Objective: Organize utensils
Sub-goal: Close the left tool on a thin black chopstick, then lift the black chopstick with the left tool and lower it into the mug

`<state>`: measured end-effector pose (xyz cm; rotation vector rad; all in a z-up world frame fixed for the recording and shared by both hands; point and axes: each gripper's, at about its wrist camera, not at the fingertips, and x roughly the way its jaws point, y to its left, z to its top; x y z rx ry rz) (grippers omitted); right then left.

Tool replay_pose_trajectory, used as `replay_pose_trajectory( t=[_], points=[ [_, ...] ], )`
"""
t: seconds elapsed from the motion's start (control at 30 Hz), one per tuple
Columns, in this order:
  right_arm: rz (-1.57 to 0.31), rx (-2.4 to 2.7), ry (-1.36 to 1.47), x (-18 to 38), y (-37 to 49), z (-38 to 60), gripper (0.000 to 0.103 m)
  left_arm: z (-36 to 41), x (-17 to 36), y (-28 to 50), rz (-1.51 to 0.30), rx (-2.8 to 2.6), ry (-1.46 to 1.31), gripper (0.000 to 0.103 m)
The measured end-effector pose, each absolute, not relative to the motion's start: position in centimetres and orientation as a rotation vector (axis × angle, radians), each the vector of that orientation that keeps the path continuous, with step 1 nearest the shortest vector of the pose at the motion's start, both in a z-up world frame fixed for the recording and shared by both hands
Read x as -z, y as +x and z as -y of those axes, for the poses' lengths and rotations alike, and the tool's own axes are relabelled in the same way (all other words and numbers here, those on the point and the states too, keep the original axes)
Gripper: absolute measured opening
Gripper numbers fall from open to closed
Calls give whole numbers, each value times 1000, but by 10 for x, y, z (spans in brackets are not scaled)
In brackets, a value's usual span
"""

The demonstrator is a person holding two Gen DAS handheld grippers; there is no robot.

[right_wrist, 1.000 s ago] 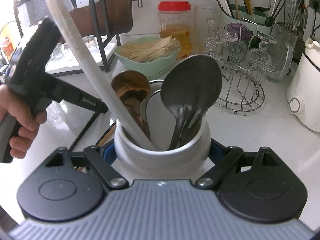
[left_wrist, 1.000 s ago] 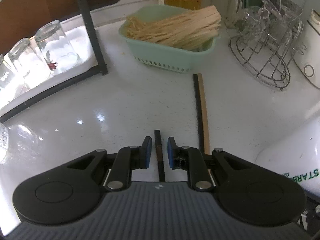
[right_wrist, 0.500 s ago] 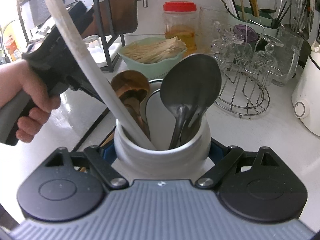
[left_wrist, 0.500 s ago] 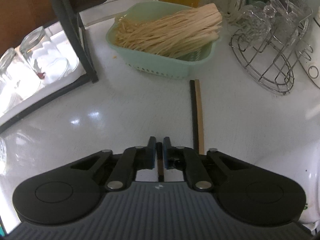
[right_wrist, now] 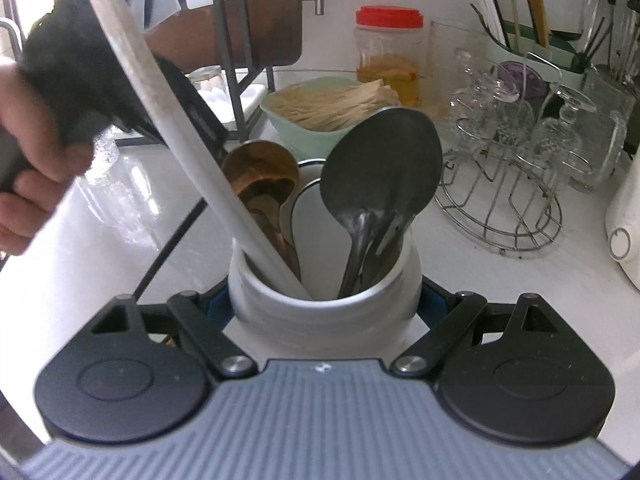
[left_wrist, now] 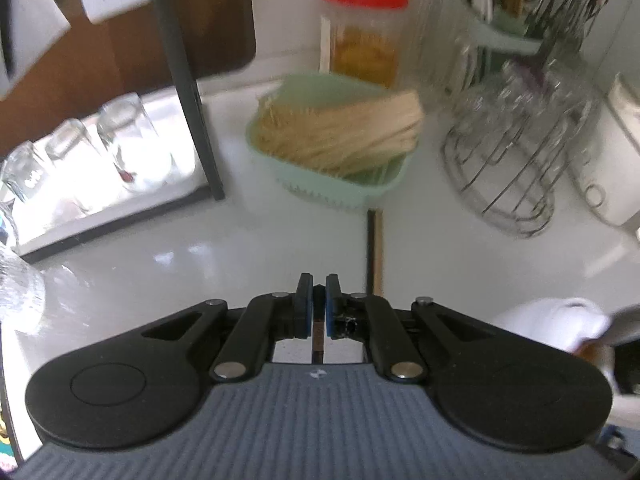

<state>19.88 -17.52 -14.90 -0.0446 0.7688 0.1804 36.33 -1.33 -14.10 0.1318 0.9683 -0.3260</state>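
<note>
My left gripper (left_wrist: 318,306) is shut on a thin dark chopstick (left_wrist: 318,334), pinched between the blue pads and lifted off the white counter (left_wrist: 200,264). In the right wrist view the same chopstick (right_wrist: 172,246) hangs slanting below the left tool. Two more chopsticks (left_wrist: 374,248), one black and one wooden, lie side by side on the counter ahead. My right gripper (right_wrist: 324,304) is shut on a white ceramic utensil holder (right_wrist: 324,320). Inside it stand a long white handle (right_wrist: 180,140), a wooden spoon (right_wrist: 260,176) and a dark metal ladle (right_wrist: 380,168).
A green basket (left_wrist: 344,192) of wooden sticks sits ahead, with a red-lidded jar (left_wrist: 366,28) behind it. On the right is a wire rack (left_wrist: 516,184) with glassware. Upturned glasses (left_wrist: 80,152) stand on a tray at left. A person's hand (right_wrist: 36,184) holds the left tool.
My left gripper closed on the dark chopstick and rose with it, so the counter now lies farther below. The right gripper and the holder have stayed in place.
</note>
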Motion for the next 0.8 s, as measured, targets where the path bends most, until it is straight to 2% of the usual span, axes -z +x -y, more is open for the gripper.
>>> replay_pose_trajectory(
  t=[0.23,0.8],
  points=[
    [-751,-176,-35,150,200,173,91,6,111,336,-913,329,42,7],
    [-757,-140,-21,149,202,171,91,-14,80,308,-840,329,-18,7]
  ],
)
